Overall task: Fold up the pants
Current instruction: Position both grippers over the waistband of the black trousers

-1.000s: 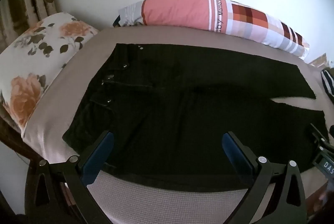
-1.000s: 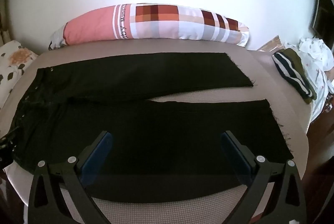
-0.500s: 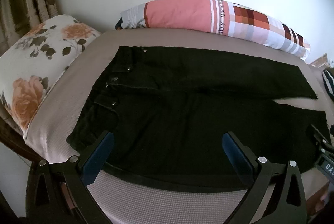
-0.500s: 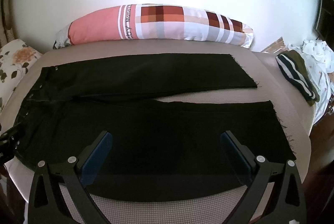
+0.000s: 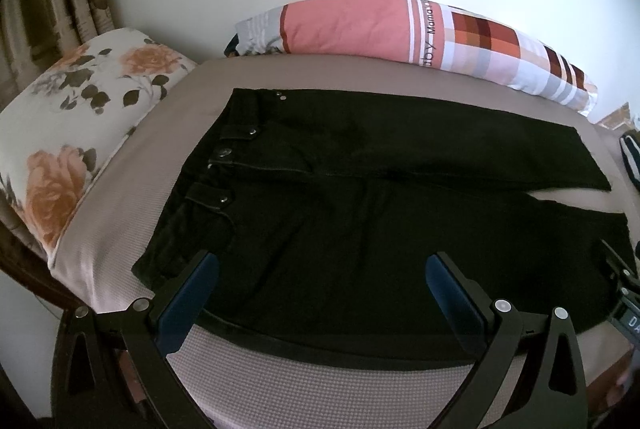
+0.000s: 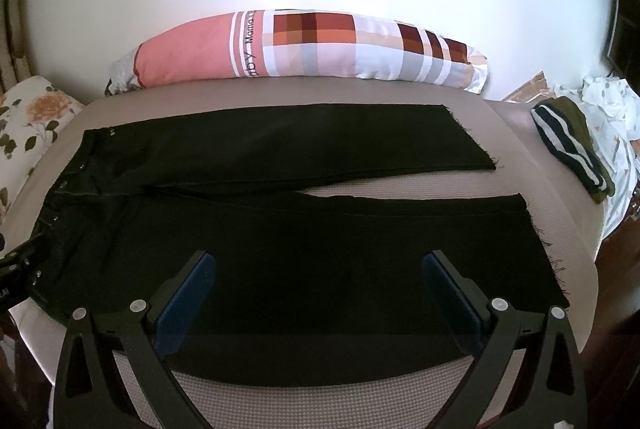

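Black pants [image 5: 360, 197] lie spread flat on the bed, waistband with metal buttons [image 5: 226, 153] at the left, both legs [image 6: 320, 157] running to the right with frayed hems [image 6: 536, 229]. A narrow gap of sheet separates the two legs near the hems. My left gripper [image 5: 322, 277] hovers open over the near hip and thigh, close to the front edge. My right gripper [image 6: 320, 277] stands open above the near leg. Neither holds anything. Each gripper's body shows at the edge of the other's view.
The bed has a taupe textured sheet [image 5: 320, 385]. A pink and plaid long pillow [image 6: 304, 49] lies along the white wall at the back. A floral pillow [image 5: 80, 133] sits at the left end. Striped folded clothing [image 6: 568, 145] and white fabric [image 6: 612, 117] lie at the right.
Both grippers have drawn back and risen slightly, so the pants sit a little lower and farther in each view. The pants have not moved; both grippers stay open.
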`<state>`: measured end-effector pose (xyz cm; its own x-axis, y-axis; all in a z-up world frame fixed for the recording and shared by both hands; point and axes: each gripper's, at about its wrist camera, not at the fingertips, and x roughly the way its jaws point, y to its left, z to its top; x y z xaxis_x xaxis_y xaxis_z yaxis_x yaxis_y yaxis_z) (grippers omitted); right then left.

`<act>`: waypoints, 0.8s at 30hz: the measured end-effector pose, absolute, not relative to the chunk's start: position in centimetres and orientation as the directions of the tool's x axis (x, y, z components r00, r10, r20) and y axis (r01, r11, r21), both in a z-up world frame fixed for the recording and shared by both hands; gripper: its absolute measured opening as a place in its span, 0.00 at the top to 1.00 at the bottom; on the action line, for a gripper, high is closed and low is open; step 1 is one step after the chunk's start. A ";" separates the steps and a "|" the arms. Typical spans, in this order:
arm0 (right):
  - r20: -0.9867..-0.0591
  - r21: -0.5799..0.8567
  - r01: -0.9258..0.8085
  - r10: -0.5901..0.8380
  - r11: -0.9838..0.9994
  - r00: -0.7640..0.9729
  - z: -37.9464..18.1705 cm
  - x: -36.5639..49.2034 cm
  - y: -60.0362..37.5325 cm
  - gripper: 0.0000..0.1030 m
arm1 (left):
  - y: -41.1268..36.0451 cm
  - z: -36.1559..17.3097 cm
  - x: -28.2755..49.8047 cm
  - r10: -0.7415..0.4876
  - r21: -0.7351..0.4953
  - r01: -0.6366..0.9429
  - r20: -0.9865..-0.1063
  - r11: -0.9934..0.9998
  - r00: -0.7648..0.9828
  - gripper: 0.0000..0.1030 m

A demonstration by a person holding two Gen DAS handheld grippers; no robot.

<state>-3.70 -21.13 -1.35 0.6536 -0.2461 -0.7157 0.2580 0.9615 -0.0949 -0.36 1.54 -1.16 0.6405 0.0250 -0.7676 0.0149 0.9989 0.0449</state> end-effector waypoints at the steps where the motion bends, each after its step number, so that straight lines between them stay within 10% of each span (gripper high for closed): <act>1: -0.716 -0.095 0.256 -0.245 0.962 0.654 -1.4 -3.7 -21.1 0.00 | 1.6 -1.1 -0.4 0.024 0.044 0.016 -0.767 0.999 0.641 0.00; 24: -0.715 -0.091 0.250 -0.238 0.964 0.658 -1.4 -3.7 -21.0 0.00 | 2.2 -1.1 -0.3 0.027 0.050 0.018 -0.767 0.999 0.641 0.00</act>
<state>-3.66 -21.04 -1.39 0.6578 -0.2380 -0.7146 0.2500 0.9640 -0.0909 -0.28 2.19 -1.05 0.6410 0.0271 -0.7671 0.0181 0.9986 0.0503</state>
